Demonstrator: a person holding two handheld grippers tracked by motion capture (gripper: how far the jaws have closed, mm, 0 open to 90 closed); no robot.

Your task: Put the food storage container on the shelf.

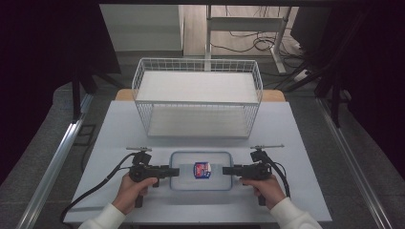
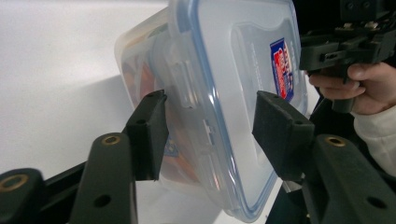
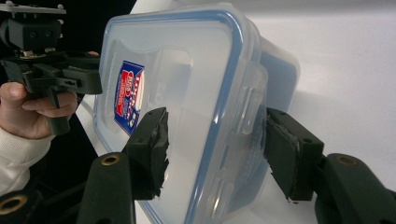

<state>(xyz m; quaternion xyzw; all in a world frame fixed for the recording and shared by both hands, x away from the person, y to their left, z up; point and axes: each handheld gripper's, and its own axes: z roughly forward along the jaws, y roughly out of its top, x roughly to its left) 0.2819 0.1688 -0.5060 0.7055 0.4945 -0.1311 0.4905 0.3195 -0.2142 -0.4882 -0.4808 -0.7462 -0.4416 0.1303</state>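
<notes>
Plastic: one container (image 1: 201, 170), two grippers

High view: overhead, facing forward and down onto the counter (image 1: 143, 124). Gripper views: close, looking along each gripper's fingers from opposite ends; all three share the lidded container (image 1: 201, 170) (image 2: 233, 70) (image 3: 187, 93).

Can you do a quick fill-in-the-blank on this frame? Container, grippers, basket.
1. The clear container has a lid with a ____ rim.
2. The left gripper and the right gripper reach the container from ____ ends.
3. Behind the container on the table stands a white ____ basket.
4. The jaws of both grippers stand ____, one on each side of a lid clip.

Missing words: blue; opposite; wire; open
</notes>
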